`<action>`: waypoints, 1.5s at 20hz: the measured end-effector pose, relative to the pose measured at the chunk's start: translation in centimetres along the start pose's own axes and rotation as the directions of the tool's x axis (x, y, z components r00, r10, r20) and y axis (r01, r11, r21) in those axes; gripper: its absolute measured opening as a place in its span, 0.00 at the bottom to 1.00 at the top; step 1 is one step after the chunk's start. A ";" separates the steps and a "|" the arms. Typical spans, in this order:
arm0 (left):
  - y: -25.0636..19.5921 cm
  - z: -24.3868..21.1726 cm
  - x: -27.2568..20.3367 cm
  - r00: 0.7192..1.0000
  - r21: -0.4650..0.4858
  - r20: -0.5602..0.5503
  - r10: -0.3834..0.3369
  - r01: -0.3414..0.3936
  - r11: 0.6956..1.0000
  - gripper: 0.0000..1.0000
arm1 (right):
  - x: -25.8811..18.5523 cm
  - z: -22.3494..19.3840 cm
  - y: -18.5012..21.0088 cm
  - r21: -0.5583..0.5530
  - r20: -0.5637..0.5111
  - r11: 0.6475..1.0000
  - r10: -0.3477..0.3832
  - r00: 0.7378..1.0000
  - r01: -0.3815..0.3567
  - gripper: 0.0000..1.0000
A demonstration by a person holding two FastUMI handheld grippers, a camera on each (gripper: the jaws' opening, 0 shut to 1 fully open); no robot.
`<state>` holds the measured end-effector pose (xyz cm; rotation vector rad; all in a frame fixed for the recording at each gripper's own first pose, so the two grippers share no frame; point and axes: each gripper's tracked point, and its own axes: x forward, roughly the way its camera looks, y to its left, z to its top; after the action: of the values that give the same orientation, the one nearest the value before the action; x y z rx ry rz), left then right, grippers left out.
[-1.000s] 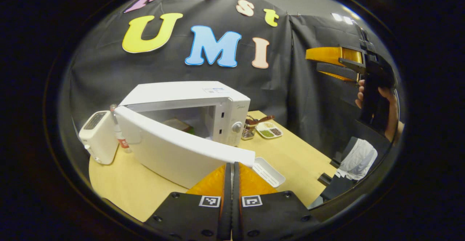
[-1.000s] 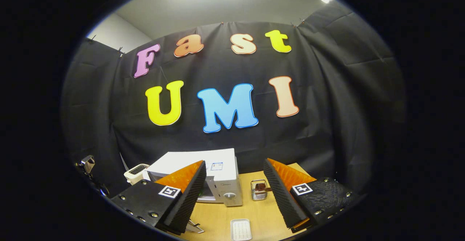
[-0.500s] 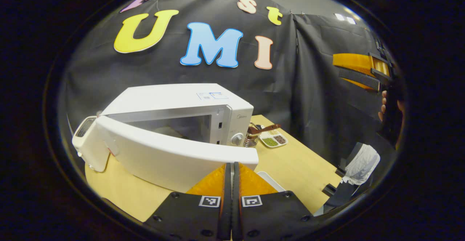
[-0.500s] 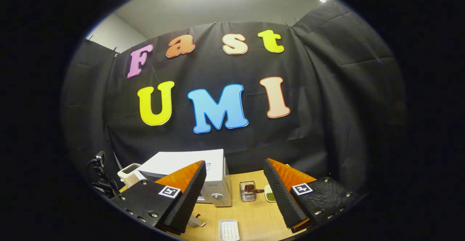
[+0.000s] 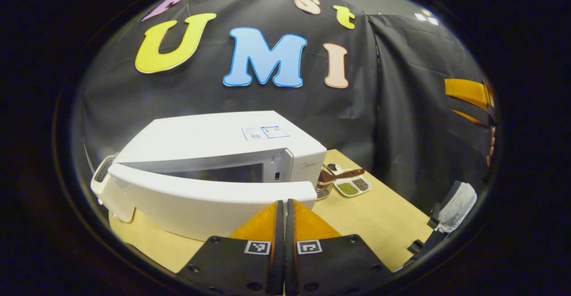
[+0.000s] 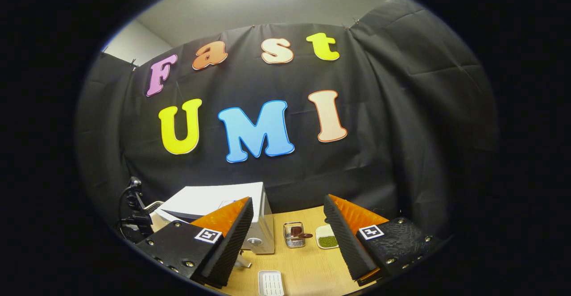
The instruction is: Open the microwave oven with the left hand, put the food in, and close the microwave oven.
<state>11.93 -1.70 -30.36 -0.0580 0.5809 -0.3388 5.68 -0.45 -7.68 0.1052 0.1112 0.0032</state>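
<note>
Since a second ago the microwave door (image 5: 209,204) has swung much nearer to the microwave (image 5: 223,146), leaving a narrow gap at its free end, and the right gripper has slid toward the right edge of the left gripper view.

Nearest in the left gripper view, the left gripper (image 5: 284,206) has its fingers pressed flat together with nothing between them, their tips right at the free end of the door; whether they touch it is hard to tell. The door hides most of the oven cavity, so the food inside cannot be made out. Behind the door's hinge end stands a white toaster (image 5: 109,184). To the right of the microwave sit a wire basket (image 5: 324,188) with a brown spoon (image 5: 341,174) and a divided dish (image 5: 353,186) on the wooden table (image 5: 379,220).

In the right gripper view, the right gripper (image 6: 287,235) is spread wide and empty, held high above the table. Below it lies a white soap dish (image 6: 271,282); farther off the basket and dish sit between its fingers, the microwave behind its left finger (image 6: 229,238).
</note>
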 end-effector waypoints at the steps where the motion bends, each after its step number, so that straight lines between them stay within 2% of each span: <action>1: 0.2 0.4 0.9 1.000 -0.009 -0.002 0.006 -0.006 1.000 0.07 | 0.2 -0.1 -0.2 0.007 -0.004 1.000 -0.001 1.000 0.001 0.96; 9: 1.6 2.3 6.2 0.998 -0.031 -0.009 0.057 -0.057 0.998 0.07 | 0.8 0.3 -0.9 -0.008 0.000 1.000 0.010 1.000 -0.010 0.96; 10: 1.0 1.9 6.5 0.999 -0.061 -0.024 0.032 -0.034 0.998 0.07 | 0.7 0.3 -1.1 -0.008 -0.002 1.000 0.007 1.000 -0.007 0.96; 14: 0.9 1.7 6.7 0.999 -0.026 -0.026 0.045 -0.046 0.999 0.08 | 0.7 0.3 -2.3 -0.002 -0.002 1.000 -0.012 1.000 0.012 0.96; 18: 1.1 1.7 6.7 0.999 -0.066 -0.021 0.033 -0.034 0.997 0.07 | 0.9 0.2 -2.8 0.009 -0.009 1.000 -0.016 1.000 0.016 0.96; 24: 1.3 1.9 7.2 0.998 -0.089 -0.004 0.058 -0.058 0.994 0.08 | 0.6 -0.1 -1.6 -0.007 -0.013 1.000 0.009 1.000 -0.009 0.96; 25: 2.7 2.3 7.5 0.993 -0.059 0.005 0.115 -0.115 0.992 0.08 | 0.5 0.0 -1.5 -0.011 -0.011 1.000 0.011 1.000 -0.011 0.96; 26: 2.1 2.1 7.6 0.998 -0.097 -0.009 0.069 -0.070 0.993 0.07 | 0.2 0.1 -1.6 -0.014 -0.011 1.000 0.011 1.000 -0.011 0.96; 27: 2.0 2.1 7.7 0.998 -0.115 -0.008 0.059 -0.060 0.992 0.07 | 0.1 0.2 -1.5 -0.017 -0.008 1.000 0.009 1.000 -0.009 0.96; 30: 2.5 2.3 7.1 0.996 -0.075 -0.004 0.087 -0.087 0.993 0.08 | 0.0 0.0 -1.3 -0.015 -0.011 1.000 0.006 1.000 -0.006 0.96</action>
<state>19.44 -1.82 -32.55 -0.1049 0.5948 -0.2316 5.65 -1.74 -7.84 0.0904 0.1223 0.0105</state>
